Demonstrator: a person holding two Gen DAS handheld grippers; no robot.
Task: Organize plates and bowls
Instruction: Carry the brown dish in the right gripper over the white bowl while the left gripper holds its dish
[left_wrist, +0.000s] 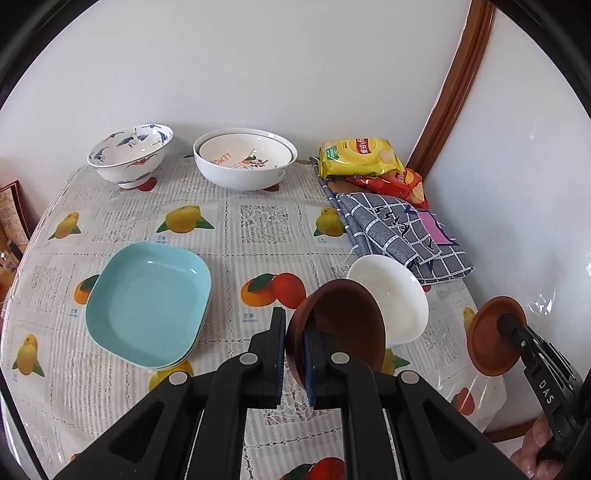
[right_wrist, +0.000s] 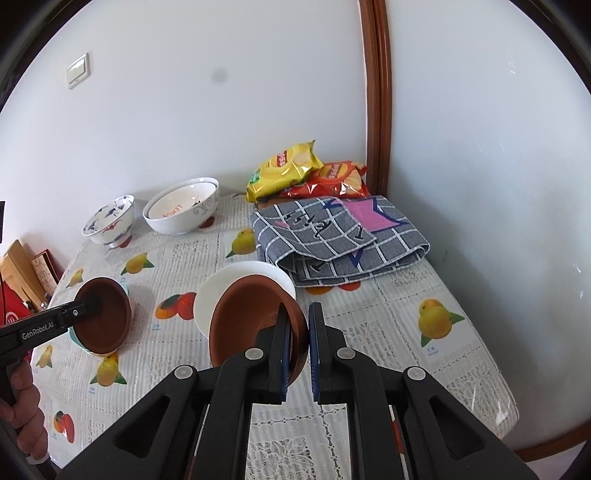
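Both grippers, left gripper and right gripper, pinch a brown dish by its rim (thin hold), so either could slip and drop onto the white bowl

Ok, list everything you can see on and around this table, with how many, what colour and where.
Brown bowl in left gripper: one, brown, lifted, tilted, rim pinched.
Brown bowl in right gripper: one, brown, lifted, tilted, rim pinched.
White bowl: one, plain white, on the table behind the lifted bowls.
Teal plates: a stack, teal on top, count unclear, left side.
Blue-patterned bowl: one, white with blue, far left by the wall.
Nested white bowls: two, white, far middle.
Chip bags: two, yellow and red, far right corner.
Folded cloth: one, grey checked, right side.
Tablecloth: one, fruit print.
Left gripper: black, shut.
Right gripper: black, shut.
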